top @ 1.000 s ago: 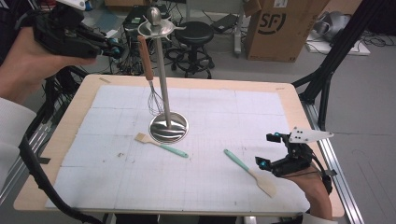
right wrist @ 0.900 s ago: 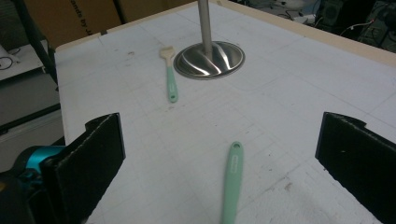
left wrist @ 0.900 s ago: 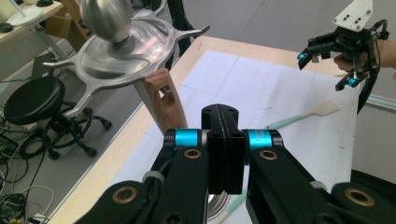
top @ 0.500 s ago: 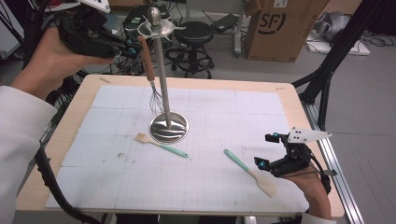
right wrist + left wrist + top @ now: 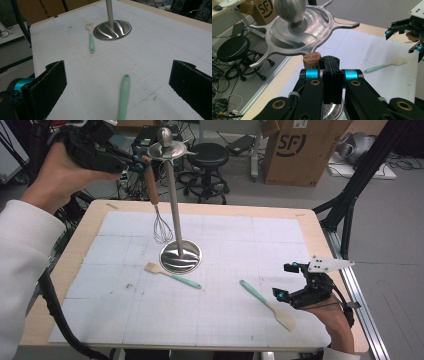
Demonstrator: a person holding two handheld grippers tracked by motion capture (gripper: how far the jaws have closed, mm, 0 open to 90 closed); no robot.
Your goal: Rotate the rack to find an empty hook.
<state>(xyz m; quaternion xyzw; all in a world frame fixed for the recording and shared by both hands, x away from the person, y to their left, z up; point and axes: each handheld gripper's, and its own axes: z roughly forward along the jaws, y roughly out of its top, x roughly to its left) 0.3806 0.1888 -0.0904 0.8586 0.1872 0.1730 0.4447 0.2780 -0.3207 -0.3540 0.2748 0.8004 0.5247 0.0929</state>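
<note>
The table [image 5: 320,227] carries a white gridded mat [image 5: 240,320] that stops short of the wooden border on every side, and most of the mat lies bare, with the widest open stretch across the far right and the near left. A steel utensil stand [image 5: 173,195] rises from its round base [image 5: 180,255] left of the mat's middle, its hook plate at the top reaching out over the far edge of the table. A whisk [image 5: 156,207] with a wooden handle hangs beside the stand's pole, its wire head just above the mat and close to the base. The left gripper [image 5: 134,166] is up at the top of the whisk, just under the hook plate, jaws clenched together, with the handle's end just beyond the tips. The right gripper [image 5: 290,282] rests near the near right edge with its jaws spread wide and nothing between them. A spatula [image 5: 266,304] with a green handle lies just beside it, and a small brush [image 5: 171,274] lies right in front of the base.
</note>
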